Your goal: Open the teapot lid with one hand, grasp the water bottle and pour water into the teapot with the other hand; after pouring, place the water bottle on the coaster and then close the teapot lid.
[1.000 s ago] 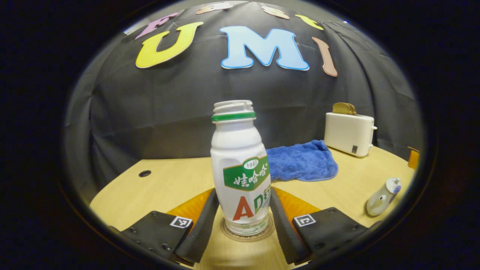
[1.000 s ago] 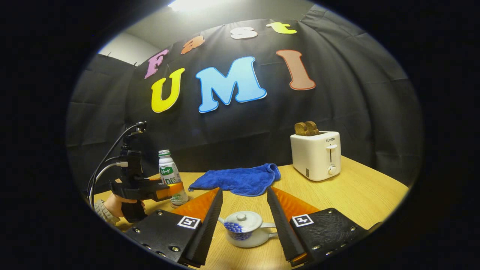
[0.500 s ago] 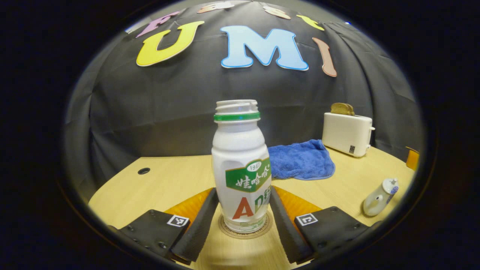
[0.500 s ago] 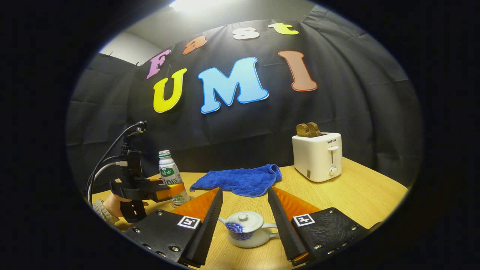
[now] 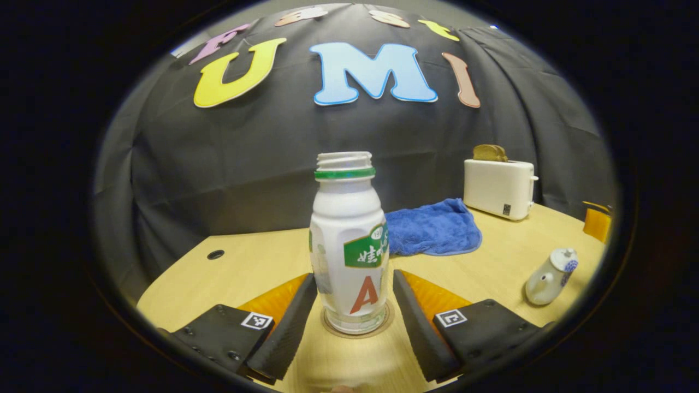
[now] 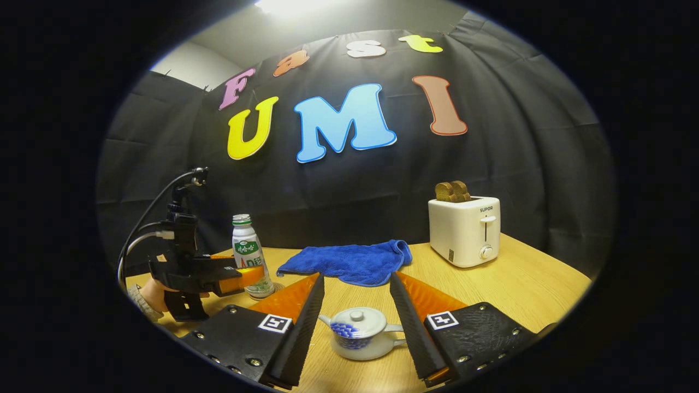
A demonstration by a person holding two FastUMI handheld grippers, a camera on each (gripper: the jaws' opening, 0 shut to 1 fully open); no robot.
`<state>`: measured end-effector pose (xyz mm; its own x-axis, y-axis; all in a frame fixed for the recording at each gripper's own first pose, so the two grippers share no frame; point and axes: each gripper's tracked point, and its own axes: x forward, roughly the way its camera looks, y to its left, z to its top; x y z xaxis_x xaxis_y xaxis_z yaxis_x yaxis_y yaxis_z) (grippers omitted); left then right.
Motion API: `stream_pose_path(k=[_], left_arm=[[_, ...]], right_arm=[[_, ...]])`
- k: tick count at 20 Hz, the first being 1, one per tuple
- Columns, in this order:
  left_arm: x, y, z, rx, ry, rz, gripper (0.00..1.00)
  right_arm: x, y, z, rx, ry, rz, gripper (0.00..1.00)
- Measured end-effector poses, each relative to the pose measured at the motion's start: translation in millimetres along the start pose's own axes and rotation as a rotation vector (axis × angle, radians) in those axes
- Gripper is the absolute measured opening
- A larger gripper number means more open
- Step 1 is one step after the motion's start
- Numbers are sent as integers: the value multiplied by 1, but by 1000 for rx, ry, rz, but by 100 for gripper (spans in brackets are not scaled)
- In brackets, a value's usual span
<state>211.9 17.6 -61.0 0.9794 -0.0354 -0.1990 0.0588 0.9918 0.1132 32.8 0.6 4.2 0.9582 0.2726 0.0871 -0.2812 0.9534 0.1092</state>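
The white water bottle [image 5: 349, 240], uncapped with a green neck ring, stands upright on the round coaster [image 5: 357, 329]. My left gripper [image 5: 355, 277] is open, with a finger on each side of the bottle's lower half and a small gap on both sides. In the right gripper view the bottle [image 6: 248, 252] and the hand-held left gripper [image 6: 248, 275] stand at the left. A white teapot [image 6: 361, 339] with a blue pattern has its lid [image 6: 355, 319] on and lies between the open right gripper's [image 6: 355, 278] fingers. The teapot [image 5: 549, 271] is also at the left gripper view's right.
A blue towel [image 6: 349, 262] lies at the back of the wooden table [image 6: 524, 295]. A white toaster [image 6: 464, 229] with bread in it stands at the back right. The table has a small round hole [image 5: 215, 254] at the left.
My left gripper's fingers have parted from the bottle and drawn back a little, leaving it standing on the coaster. The right gripper has hardly moved over the teapot.
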Motion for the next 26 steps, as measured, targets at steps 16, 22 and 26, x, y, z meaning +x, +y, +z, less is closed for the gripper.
stream_pose_path(k=[16,22,26], left_arm=[[-10,16,-9,-6,-8,29,100],[-29,8,-11,5,-19,13,100],[-52,3,-8,-18,-44,14,100]], right_arm=[[2,5,-8,-50,16,4,75],[2,10,-8,-66,14,9,75],[1,13,-8,-87,11,6,75]])
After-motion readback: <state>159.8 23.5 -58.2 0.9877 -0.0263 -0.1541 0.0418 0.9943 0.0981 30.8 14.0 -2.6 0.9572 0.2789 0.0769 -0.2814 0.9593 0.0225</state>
